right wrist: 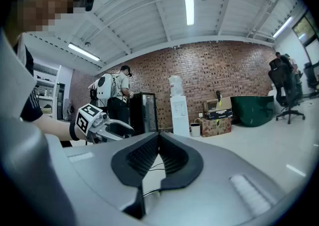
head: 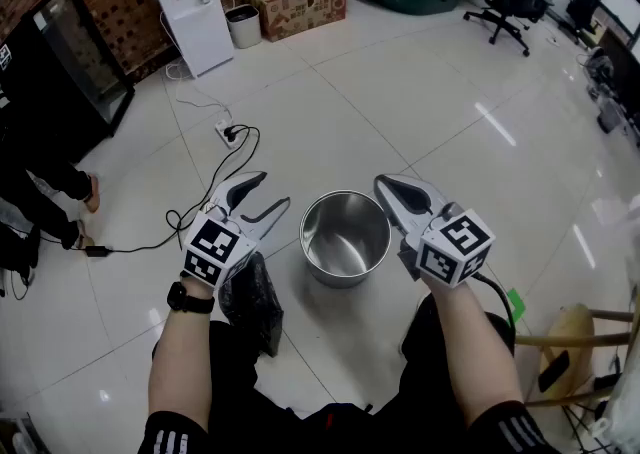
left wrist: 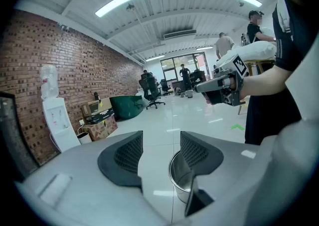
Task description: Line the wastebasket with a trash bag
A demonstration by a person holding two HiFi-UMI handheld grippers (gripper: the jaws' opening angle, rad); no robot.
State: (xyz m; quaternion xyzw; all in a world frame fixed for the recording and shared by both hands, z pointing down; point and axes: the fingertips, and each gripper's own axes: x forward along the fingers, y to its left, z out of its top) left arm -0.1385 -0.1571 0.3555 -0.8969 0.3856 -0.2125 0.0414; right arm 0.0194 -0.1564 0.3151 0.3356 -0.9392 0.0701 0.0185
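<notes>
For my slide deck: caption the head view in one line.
Open left tool and shut right tool flank an unlined steel wastebasket; black trash bag lies near the left tool.

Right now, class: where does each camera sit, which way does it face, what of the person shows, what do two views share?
Head view: on the head, looking down at the shiny round steel wastebasket; both forearms, left gripper and right gripper show.
Left gripper view: on the left gripper, facing past its open jaws at the wastebasket; torso and right gripper show.
Right gripper view: on the right gripper, shut jaws facing the brick wall; left gripper shows.
Shared: wastebasket, in head and left gripper views.
</notes>
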